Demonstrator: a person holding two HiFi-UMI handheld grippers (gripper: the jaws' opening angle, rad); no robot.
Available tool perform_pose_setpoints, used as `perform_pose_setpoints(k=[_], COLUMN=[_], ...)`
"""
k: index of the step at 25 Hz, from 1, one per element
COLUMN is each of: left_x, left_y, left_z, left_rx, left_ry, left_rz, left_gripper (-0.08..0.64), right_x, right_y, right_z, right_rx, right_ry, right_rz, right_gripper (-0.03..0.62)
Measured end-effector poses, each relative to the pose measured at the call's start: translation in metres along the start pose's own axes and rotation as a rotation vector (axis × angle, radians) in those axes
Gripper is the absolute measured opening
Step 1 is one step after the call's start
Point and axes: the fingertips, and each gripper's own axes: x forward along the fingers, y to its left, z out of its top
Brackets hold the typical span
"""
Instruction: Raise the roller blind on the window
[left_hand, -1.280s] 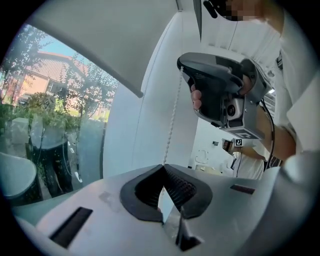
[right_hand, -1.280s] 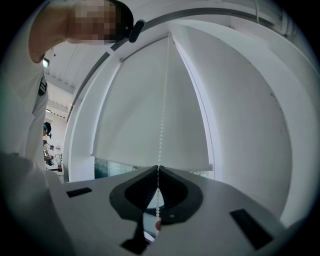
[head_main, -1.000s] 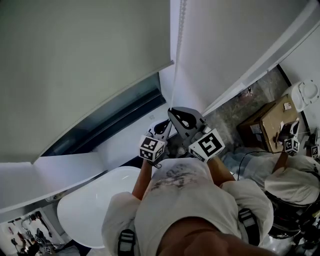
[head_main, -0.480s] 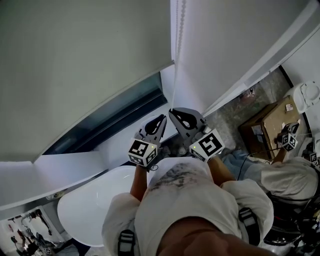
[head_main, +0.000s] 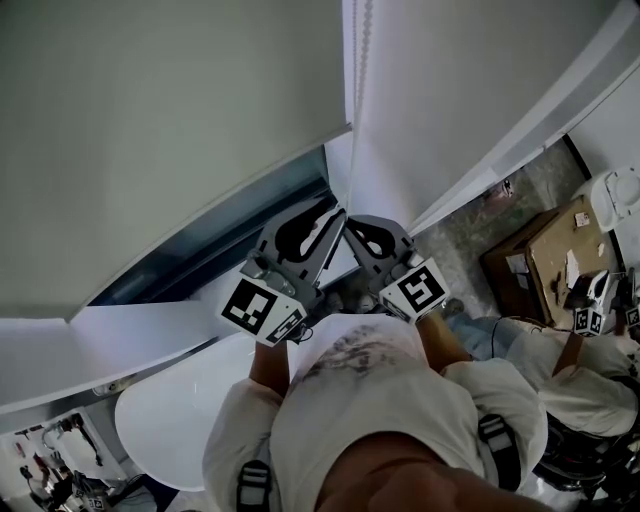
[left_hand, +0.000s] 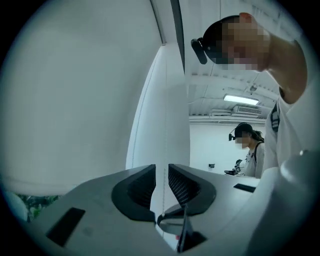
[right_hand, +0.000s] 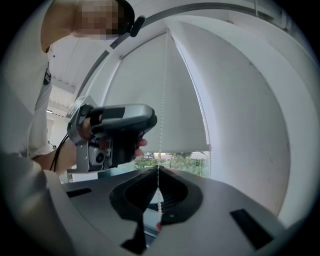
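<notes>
The pale roller blind (head_main: 150, 130) covers most of the window, and a strip of dark glass (head_main: 230, 225) shows below its bottom edge. Its white bead chain (head_main: 352, 100) hangs beside it at the frame. My right gripper (head_main: 348, 223) is shut on the bead chain (right_hand: 162, 100), its tips meeting around the beads (right_hand: 158, 172). My left gripper (head_main: 333, 213) is just to its left, at about the same height. Its jaws stand slightly apart with the chain (left_hand: 165, 140) running through the gap (left_hand: 161, 176) without being pinched. The left gripper (right_hand: 117, 132) also shows in the right gripper view.
A white window sill (head_main: 130, 335) runs below the glass, above a round white table (head_main: 180, 410). A cardboard box (head_main: 540, 255) sits on the floor at the right. Another person (head_main: 585, 355) with grippers is at the far right, and a person (left_hand: 250, 150) stands behind.
My left gripper has risen and moved forward to the chain, beside the right gripper. The right gripper has stayed put on the chain.
</notes>
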Motion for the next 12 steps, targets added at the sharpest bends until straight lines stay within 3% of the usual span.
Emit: perform_pose_setpoints(k=[4, 12], left_x=[0.010, 0.028], left_y=[-0.016, 0.003], left_z=[0.036, 0.069], left_rx=[0.047, 0.065], left_ry=[-0.025, -0.071], left_rz=[-0.026, -0.043], left_gripper=[0.067, 0.066], right_x=[-0.006, 0.017], right_y=[0.008, 0.006], right_z=[0.008, 0.004], right_rx=[-0.010, -0.012], right_ry=[-0.009, -0.025], right_rz=[0.002, 0.007], right_gripper=[0.063, 0.063])
